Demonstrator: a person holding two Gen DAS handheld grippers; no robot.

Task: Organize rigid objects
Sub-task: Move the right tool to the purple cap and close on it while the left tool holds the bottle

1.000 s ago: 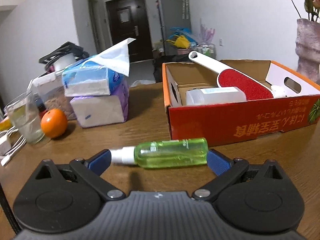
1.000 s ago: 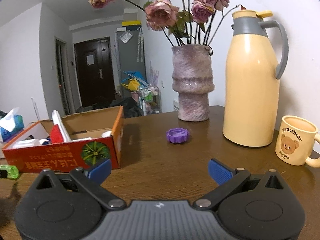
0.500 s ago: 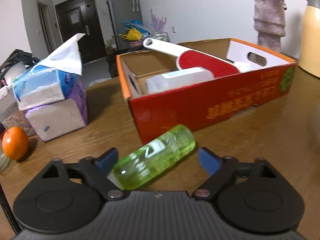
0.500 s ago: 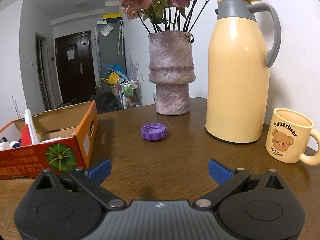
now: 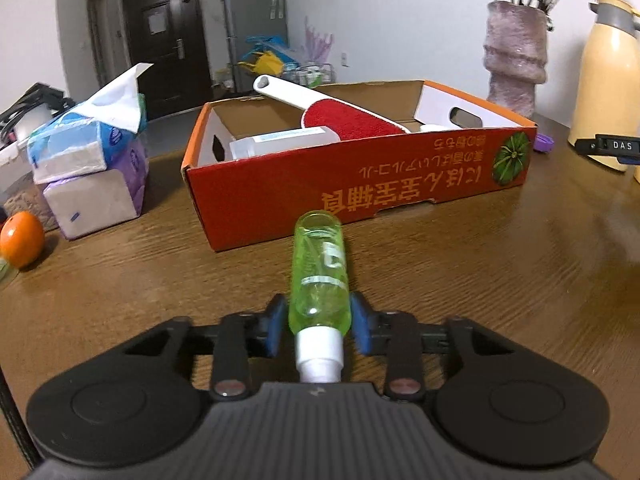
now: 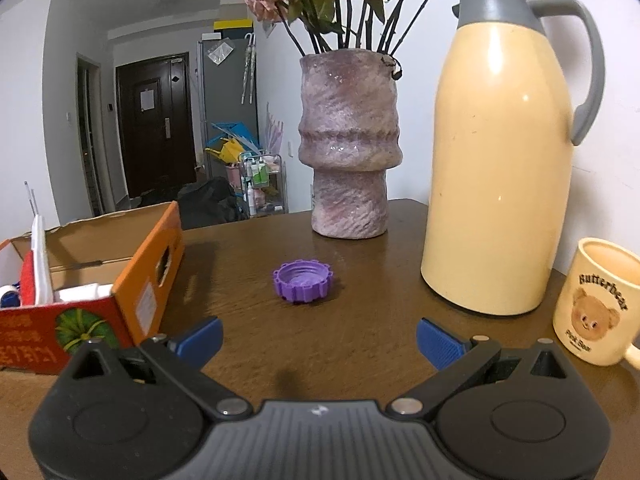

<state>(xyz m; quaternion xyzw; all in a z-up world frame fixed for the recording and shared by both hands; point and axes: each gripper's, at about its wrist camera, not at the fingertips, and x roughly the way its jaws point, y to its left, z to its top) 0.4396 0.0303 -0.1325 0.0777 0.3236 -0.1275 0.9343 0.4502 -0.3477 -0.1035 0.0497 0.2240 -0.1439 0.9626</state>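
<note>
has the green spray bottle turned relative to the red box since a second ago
Yes. The green spray bottle lay parallel to the red box; now its base points at it, with the left gripper closed on it.

Even indoor light, soft sheen on the wooden table (image 6: 360, 240) beyond the tongs, mostly sharp, fisheye bending, dark vignetted corners

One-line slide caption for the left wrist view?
Left gripper clamps the green spray bottle lengthwise, facing the red cardboard box.

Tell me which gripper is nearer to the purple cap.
Right. The right gripper hangs open just short of the purple cap. The left gripper, pads against the green bottle, faces the box, with the cap past its far corner.
</note>
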